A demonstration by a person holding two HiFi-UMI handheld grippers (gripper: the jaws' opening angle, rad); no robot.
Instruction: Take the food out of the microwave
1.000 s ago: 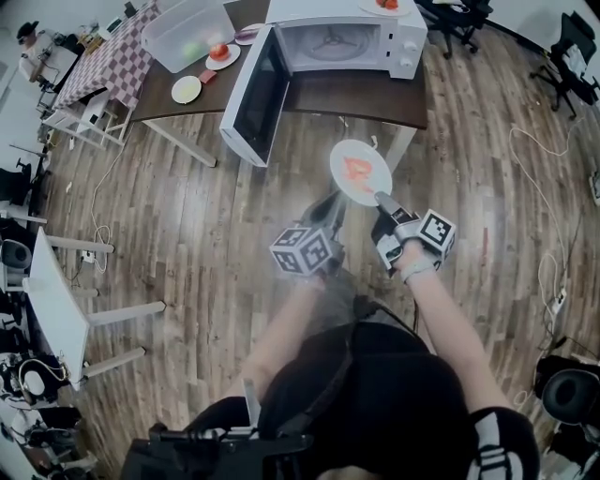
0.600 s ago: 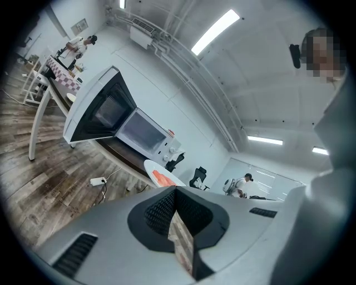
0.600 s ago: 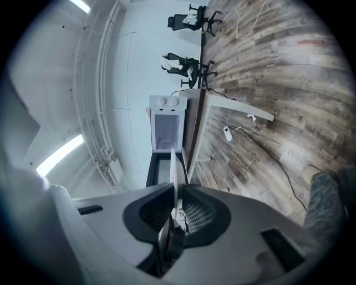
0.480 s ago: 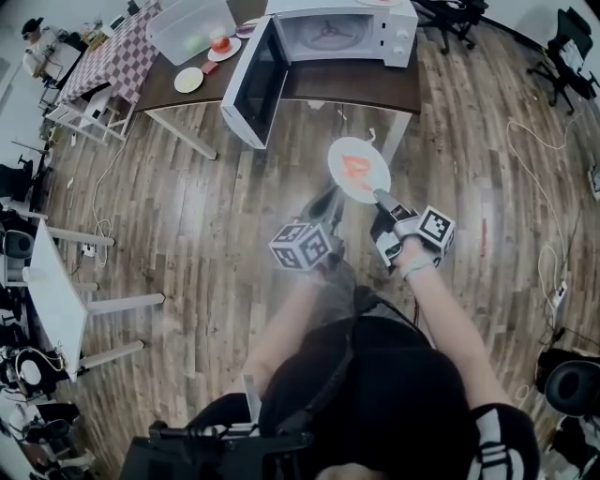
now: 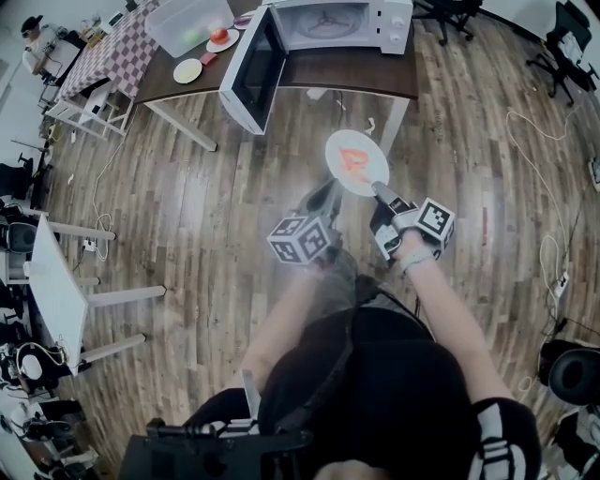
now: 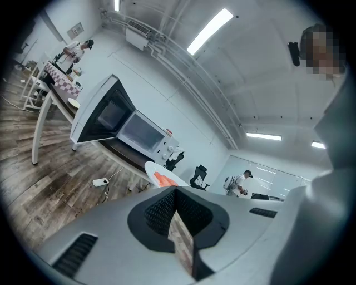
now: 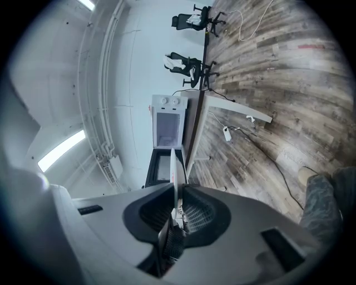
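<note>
A white plate (image 5: 356,161) with red food (image 5: 352,166) hangs over the wooden floor, well in front of the white microwave (image 5: 342,23), whose door (image 5: 251,70) stands wide open. My right gripper (image 5: 380,195) is shut on the plate's near rim. In the right gripper view the plate (image 7: 177,167) shows edge-on between the pads of the right gripper (image 7: 179,192). My left gripper (image 5: 325,199) is beside the plate, to its left, shut and holding nothing. In the left gripper view the left gripper (image 6: 173,192) points towards the microwave (image 6: 142,133), with the plate (image 6: 161,177) just past it.
The microwave stands on a dark brown table (image 5: 347,84), next to a clear plastic tub (image 5: 187,23) and two small plates (image 5: 187,70). A white desk (image 5: 52,300) is at the left. Cables (image 5: 534,169) run over the floor at the right, and office chairs (image 5: 553,47) stand beyond.
Both grippers and the plate have drawn back from the microwave, which now sits higher and farther off in the head view. The grip on the plate is unchanged.
</note>
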